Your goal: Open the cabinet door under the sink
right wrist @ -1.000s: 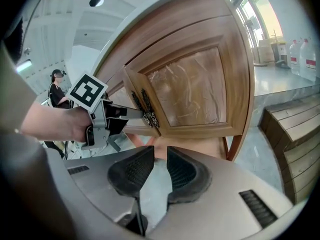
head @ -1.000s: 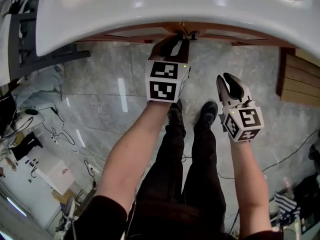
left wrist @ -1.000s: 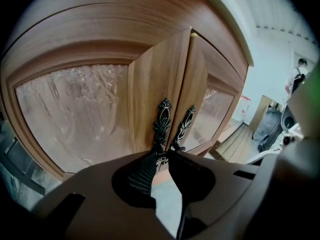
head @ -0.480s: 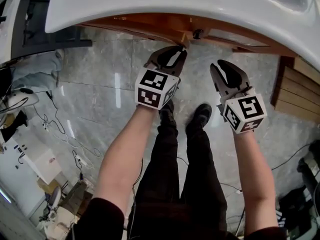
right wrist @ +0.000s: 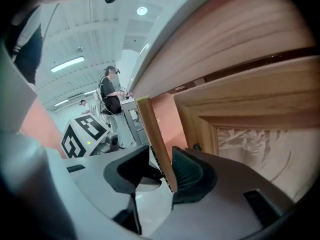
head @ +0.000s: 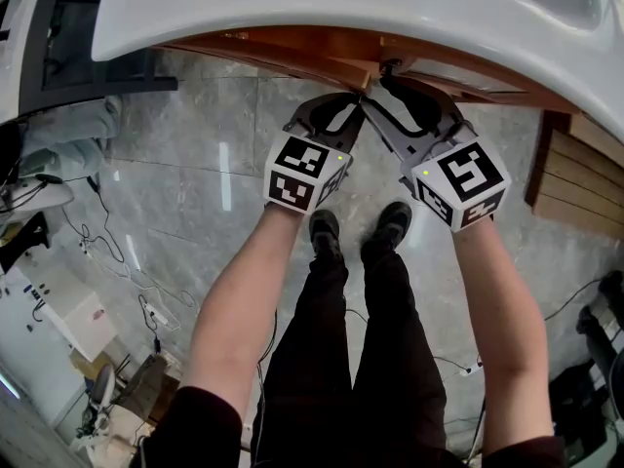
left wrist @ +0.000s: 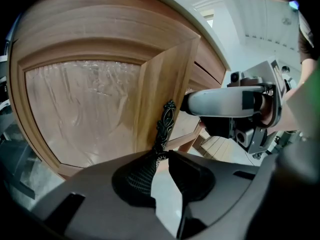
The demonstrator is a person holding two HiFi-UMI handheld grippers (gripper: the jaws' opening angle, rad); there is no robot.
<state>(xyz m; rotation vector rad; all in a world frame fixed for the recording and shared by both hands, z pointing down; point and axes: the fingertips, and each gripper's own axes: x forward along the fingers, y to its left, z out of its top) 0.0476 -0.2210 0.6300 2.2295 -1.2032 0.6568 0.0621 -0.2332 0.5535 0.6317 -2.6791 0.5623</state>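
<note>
Two grippers were held close together under the overhanging rim of the white sink [head: 341,8], both at the free edge of the cabinet door [head: 322,64]. The door was seen swung partly out from the wooden cabinet, its top edge jutting from beneath the sink rim in the head view. The left gripper [head: 351,103] was closed on the lower end of the dark ornate handle [left wrist: 165,124] fixed near that edge, and the handle's tip was pinched between the two pads. The jaws of the right gripper [head: 402,96] had just been opened and were held wide and unclamped. The thin free edge of the door stood between them, nearer the ribbed pad, and a gap was left to the other jaw. A second door [right wrist: 250,129], framed in wood around a filmed panel, was seen closed beside the first.

Little room was left above the grippers, since the sink rim hung just over them. Below and behind them the floor [head: 195,164] lay open as far as the person's shoes [head: 322,230]. The floor was laid in grey marbled tile with a gloss. Cables [head: 146,310] were strewn on it well to the left, and wooden slats [head: 585,149] were seen at the right.
</note>
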